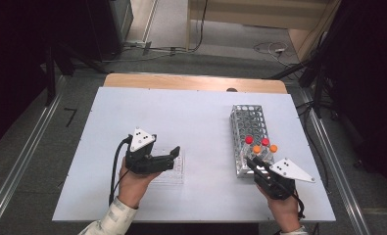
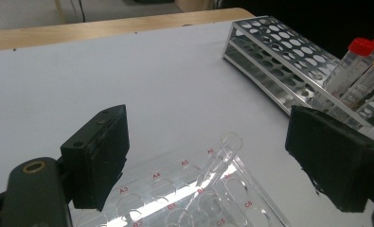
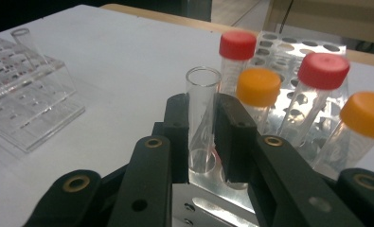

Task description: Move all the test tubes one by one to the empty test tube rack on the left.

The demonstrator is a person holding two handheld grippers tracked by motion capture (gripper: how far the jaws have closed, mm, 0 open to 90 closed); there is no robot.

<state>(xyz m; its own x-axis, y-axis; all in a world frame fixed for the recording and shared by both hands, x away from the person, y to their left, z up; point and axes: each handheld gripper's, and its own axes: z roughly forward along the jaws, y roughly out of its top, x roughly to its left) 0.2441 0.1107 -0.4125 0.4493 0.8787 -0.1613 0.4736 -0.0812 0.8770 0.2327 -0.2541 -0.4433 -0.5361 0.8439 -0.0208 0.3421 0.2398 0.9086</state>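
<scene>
On the white table (image 1: 191,122), an open glass tube (image 3: 202,109) is pinched by the right gripper (image 3: 201,137) at the metal rack (image 1: 250,122), one tube (image 2: 220,156) is already lying on the clear tray (image 2: 184,198) under the spread left gripper (image 2: 208,156), and four capped tubes (image 3: 317,90) are left behind.

On the pale lavender-white table (image 1: 191,127) stand a silvery perforated metal tube rack (image 1: 249,122) holding clear plastic tubes with two red screw caps (image 3: 238,45) and two orange screw caps (image 3: 258,86), and a clear plastic well plate (image 2: 194,198) bearing red letter-number labels, beside black fingers (image 3: 232,127).
</scene>
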